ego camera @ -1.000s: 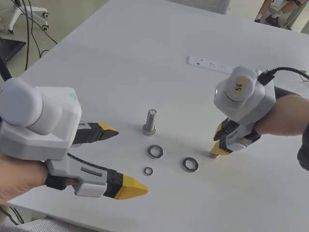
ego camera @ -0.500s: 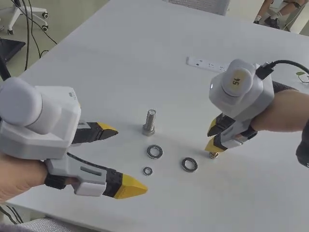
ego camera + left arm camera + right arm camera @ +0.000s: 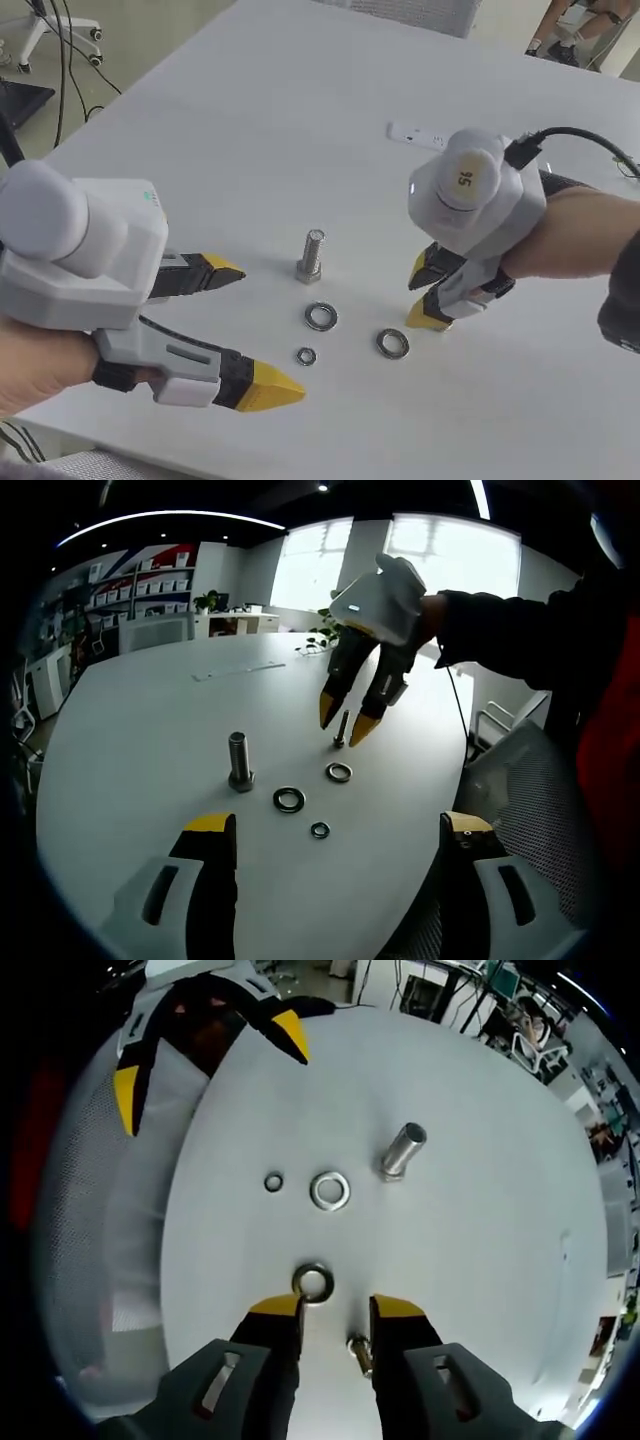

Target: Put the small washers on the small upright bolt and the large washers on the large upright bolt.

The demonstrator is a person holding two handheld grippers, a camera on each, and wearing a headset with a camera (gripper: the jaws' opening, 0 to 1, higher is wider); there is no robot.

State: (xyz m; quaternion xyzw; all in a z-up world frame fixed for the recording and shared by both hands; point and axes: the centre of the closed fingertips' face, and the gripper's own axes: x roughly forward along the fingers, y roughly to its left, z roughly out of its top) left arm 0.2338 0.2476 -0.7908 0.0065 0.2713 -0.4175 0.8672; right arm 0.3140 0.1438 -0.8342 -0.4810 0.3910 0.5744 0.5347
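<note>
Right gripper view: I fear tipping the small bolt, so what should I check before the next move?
1. Small bolt upright: ok. It stands between the right gripper's jaws.
2. Jaws clear of that bolt: cannot tell. It sits close to one jaw.
3. Large bolt upright: ok.
4. Washers lying flat and free: ok. That covers two large washers and one small washer.
5. Left gripper open and empty: ok.
</note>
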